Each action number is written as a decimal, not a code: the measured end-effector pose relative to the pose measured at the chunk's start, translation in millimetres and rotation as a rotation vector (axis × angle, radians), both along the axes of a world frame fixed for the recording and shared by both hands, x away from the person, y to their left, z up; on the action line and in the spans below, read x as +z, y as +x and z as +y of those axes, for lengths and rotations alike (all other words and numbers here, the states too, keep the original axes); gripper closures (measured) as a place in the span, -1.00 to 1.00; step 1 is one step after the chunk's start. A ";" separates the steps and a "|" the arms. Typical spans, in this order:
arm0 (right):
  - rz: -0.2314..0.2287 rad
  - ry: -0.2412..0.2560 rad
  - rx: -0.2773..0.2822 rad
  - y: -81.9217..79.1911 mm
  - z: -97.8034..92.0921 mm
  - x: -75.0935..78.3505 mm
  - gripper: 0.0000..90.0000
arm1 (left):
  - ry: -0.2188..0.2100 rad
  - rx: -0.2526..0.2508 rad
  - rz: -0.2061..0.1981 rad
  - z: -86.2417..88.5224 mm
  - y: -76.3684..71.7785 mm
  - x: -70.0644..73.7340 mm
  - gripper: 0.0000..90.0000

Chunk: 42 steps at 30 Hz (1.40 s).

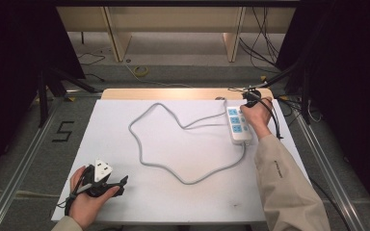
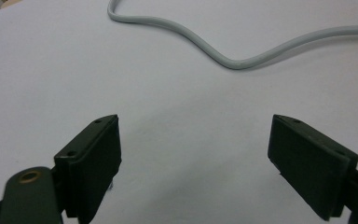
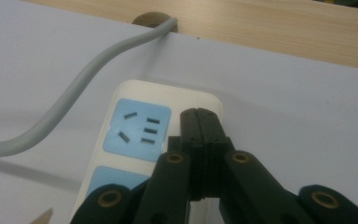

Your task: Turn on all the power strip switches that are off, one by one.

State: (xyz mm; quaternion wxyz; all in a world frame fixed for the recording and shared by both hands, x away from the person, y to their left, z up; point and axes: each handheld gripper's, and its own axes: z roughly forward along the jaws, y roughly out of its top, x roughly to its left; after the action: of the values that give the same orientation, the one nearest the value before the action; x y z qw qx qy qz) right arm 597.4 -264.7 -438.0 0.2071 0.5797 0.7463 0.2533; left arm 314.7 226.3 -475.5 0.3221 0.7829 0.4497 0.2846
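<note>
Resting at the far right of the white table, the power strip is being touched by the right gripper, which is being held over its far end by the right hand. In the right gripper view, the right gripper is being shown with its jaws pressed together, nothing between them, their tips lying on the strip's white edge just beside the blue socket panel. Whether anything is being pressed there cannot be told.

The grey cord is being run from the strip's near end in a wide loop across the middle of the table and back toward the far edge; in the right gripper view the cord is being led to a round hole at the wooden strip beyond the white sheet.

The left gripper is being held low at the near left corner by the left hand, well apart from the strip. In the left gripper view its jaws are being kept wide apart, the left gripper being empty over bare table, with a bend of the cord lying farther off.
</note>
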 end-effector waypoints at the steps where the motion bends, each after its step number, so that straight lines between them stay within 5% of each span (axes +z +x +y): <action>1: -0.006 0.007 0.002 -1.7 -0.6 1.5 1.00 | 0.001 -0.001 0.000 -0.2 0.1 0.1 -0.62; 9: -0.015 0.054 0.039 -21.2 -3.5 15.1 1.00 | 0.004 -0.001 0.006 -1.9 1.3 -1.1 -0.62; 19: -0.008 0.053 0.039 -32.9 -13.9 13.3 1.00 | 0.005 -0.003 0.009 -3.8 2.5 -2.5 -0.62; 25: -0.035 0.093 0.059 -41.9 -14.6 18.2 1.00 | 0.008 -0.010 0.013 -5.0 3.0 -2.6 -0.62; 42: -0.066 0.079 0.130 -66.7 -13.0 20.3 0.92 | 0.008 -0.014 0.011 -7.5 3.3 -2.1 -0.62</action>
State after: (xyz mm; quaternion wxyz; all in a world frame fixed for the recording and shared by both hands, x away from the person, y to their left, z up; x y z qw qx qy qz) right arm 530.8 -277.6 -417.7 0.1919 0.5291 0.7645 0.3142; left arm 318.0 218.9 -477.6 0.3186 0.7889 0.4448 0.2797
